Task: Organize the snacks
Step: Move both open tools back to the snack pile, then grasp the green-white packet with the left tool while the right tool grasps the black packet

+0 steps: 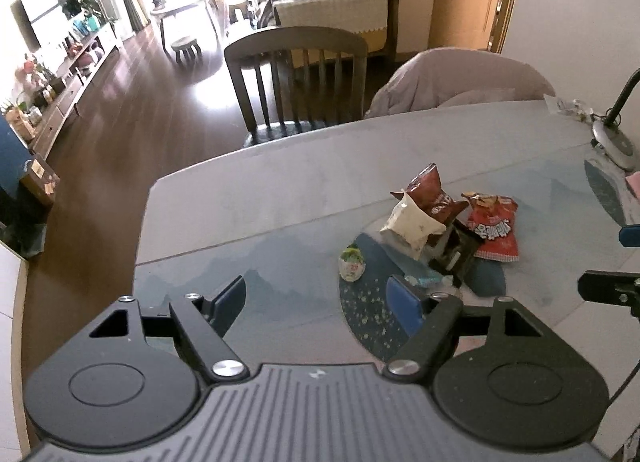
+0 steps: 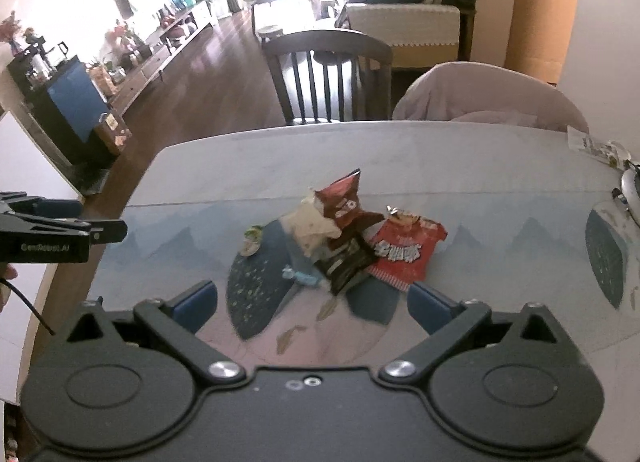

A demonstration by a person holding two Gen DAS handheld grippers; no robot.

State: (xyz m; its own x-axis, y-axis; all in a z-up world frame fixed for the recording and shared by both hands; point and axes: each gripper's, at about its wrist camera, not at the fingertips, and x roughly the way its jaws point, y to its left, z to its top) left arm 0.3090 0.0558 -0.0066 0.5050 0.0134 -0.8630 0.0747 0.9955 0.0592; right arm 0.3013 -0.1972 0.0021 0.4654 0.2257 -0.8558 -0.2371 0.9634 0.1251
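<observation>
Both tools hang over the desk (image 2: 480, 166) with fingers apart and nothing between them: left tool (image 1: 320, 304), right tool (image 2: 314, 304). The snacks lie piled mid-desk: a white bag (image 2: 310, 228) leaning on a brown bag (image 2: 344, 202), a black packet (image 2: 346, 260), a red bag (image 2: 404, 252) touching it

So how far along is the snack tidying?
Nothing looks sorted yet. The red bag, brown bag, white bag and black packet lie heaped together on the table. The left claw and right claw are open and empty. All sorting remains.
</observation>
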